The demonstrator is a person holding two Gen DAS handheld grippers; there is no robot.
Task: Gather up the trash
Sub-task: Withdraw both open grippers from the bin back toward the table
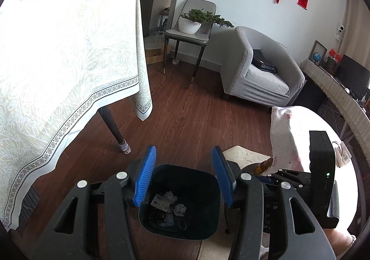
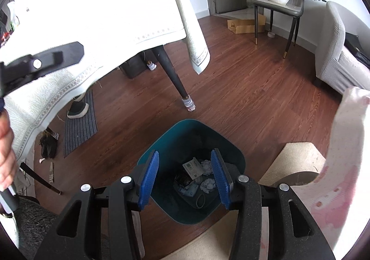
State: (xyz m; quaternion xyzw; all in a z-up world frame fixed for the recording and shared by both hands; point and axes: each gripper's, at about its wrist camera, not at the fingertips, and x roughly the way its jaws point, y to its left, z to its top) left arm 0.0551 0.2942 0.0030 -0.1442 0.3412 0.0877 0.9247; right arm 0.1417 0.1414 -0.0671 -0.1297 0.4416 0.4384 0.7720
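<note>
The teal trash bin [image 1: 179,202] sits on the wood floor, low center in both views, with crumpled paper [image 2: 207,184] and a labelled wrapper [image 2: 193,167] inside. Left gripper [image 1: 182,179] and right gripper [image 2: 185,179] both hang above it, fingers apart, nothing between them. Tablecloth-covered table [image 1: 57,63] is upper left.

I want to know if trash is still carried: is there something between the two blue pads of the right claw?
No, the right claw is open and empty; only the trash bin on the floor shows through the gap.

Daylight blew out the tablecloth [image 2: 97,5] to near white in both views; the floor [image 1: 185,107] stayed sharp, while fisheye curvature and dark vignetting bent the edges.
</note>
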